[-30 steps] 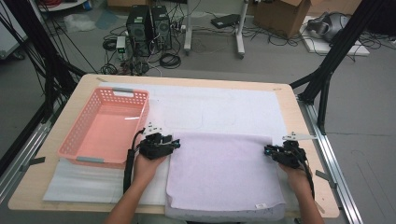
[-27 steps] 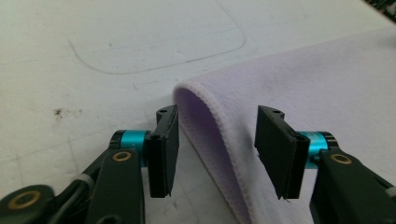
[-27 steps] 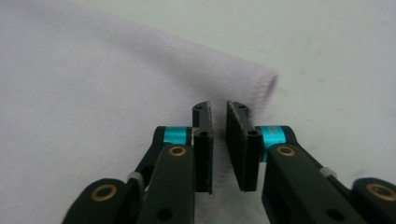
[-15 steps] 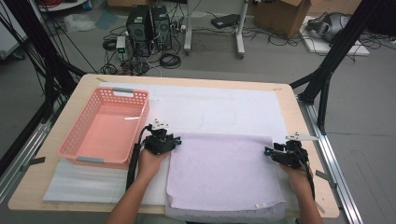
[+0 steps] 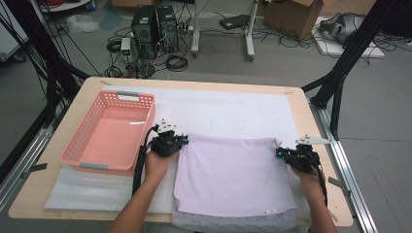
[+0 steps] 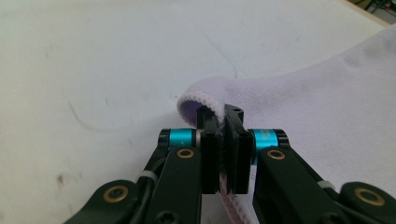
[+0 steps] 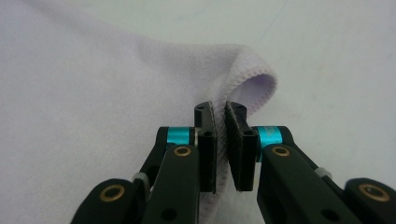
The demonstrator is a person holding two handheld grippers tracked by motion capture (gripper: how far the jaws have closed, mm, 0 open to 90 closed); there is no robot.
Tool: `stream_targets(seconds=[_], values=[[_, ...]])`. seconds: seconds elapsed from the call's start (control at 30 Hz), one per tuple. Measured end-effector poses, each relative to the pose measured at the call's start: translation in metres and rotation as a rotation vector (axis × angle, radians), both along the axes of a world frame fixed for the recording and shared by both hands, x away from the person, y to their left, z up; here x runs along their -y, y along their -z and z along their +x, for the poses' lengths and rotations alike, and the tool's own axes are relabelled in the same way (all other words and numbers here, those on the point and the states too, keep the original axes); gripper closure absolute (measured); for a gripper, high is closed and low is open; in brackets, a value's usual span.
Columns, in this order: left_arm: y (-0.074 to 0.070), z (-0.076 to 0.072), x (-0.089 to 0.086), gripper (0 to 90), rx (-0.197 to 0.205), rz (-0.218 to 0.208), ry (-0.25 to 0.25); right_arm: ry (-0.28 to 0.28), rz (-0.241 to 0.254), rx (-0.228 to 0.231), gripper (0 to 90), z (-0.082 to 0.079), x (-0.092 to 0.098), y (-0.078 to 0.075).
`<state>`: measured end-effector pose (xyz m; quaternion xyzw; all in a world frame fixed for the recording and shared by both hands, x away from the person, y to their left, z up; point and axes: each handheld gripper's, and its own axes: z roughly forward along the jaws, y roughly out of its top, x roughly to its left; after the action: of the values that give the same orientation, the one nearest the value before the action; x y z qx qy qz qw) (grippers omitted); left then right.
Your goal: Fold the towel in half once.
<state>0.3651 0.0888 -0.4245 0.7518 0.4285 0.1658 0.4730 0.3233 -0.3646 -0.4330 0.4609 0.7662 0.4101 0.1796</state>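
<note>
Lilac towel [image 5: 228, 177]: left gripper [image 5: 183, 141] has lifted its far corner.

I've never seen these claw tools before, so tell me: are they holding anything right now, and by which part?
Yes. Both have closed on the lilac towel: the left gripper pinches its far left corner, the right gripper its far right corner, each on the hemmed edge.

A light wooden counter [image 5: 318, 160] with rounded corners carries a white sheet [image 5: 228, 111] spread over most of its top. A pink slotted basket [image 5: 111, 133] stands on the sheet's left part. A lilac towel [image 5: 228, 179] lies on the near middle of the sheet, its near edge hanging over the counter's front.
</note>
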Motion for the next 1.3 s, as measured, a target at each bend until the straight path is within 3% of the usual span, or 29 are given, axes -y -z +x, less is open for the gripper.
stream_targets(seconds=[0.13,0.27,0.33,0.43,0.47,0.6,0.7,0.83,0.93,1.03,1.13,1.2,1.27,1.3], values=[[-0.015,0.018,-0.003,85.7,0.022,-0.016,-0.029,0.022,-0.008,0.067,83.6,0.008,0.002,-0.009],[-0.021,0.037,-0.003,85.7,0.042,-0.019,-0.051,0.034,-0.009,0.099,83.5,0.026,0.002,-0.021],[-0.023,0.048,-0.003,85.7,0.034,-0.004,-0.048,0.035,-0.028,0.105,83.3,0.037,0.000,-0.026],[-0.029,0.065,-0.005,85.7,0.016,-0.036,-0.070,0.039,-0.051,0.102,83.3,0.054,-0.002,-0.029],[-0.031,0.069,-0.004,85.7,0.030,-0.042,-0.076,0.043,-0.051,0.100,83.4,0.059,-0.002,-0.030],[-0.041,0.085,-0.002,85.7,0.034,-0.018,-0.080,0.069,-0.025,0.090,83.3,0.078,-0.002,-0.032],[-0.046,0.093,-0.002,85.7,0.043,-0.027,-0.095,0.085,0.000,0.109,83.3,0.087,-0.003,-0.035],[-0.047,0.096,-0.003,85.6,0.045,-0.039,-0.107,0.104,0.022,0.123,83.3,0.098,-0.003,-0.039],[-0.041,0.096,-0.005,83.0,0.004,-0.061,-0.115,0.117,0.018,0.114,81.3,0.104,-0.007,-0.039],[-0.033,0.092,-0.006,71.5,-0.044,-0.075,-0.098,0.109,0.045,0.088,66.7,0.105,-0.011,-0.036],[-0.024,0.081,-0.006,65.2,-0.027,-0.100,-0.092,0.095,0.026,0.066,61.6,0.103,-0.013,-0.035],[-0.018,0.073,-0.006,64.7,-0.018,-0.095,-0.078,0.093,0.031,0.065,60.4,0.099,-0.013,-0.036],[-0.013,0.067,-0.004,63.5,-0.045,-0.082,-0.052,0.079,0.027,0.059,59.6,0.095,-0.013,-0.038],[-0.012,0.062,-0.004,60.7,-0.026,-0.083,-0.046,0.071,0.021,0.056,59.0,0.092,-0.013,-0.039]])
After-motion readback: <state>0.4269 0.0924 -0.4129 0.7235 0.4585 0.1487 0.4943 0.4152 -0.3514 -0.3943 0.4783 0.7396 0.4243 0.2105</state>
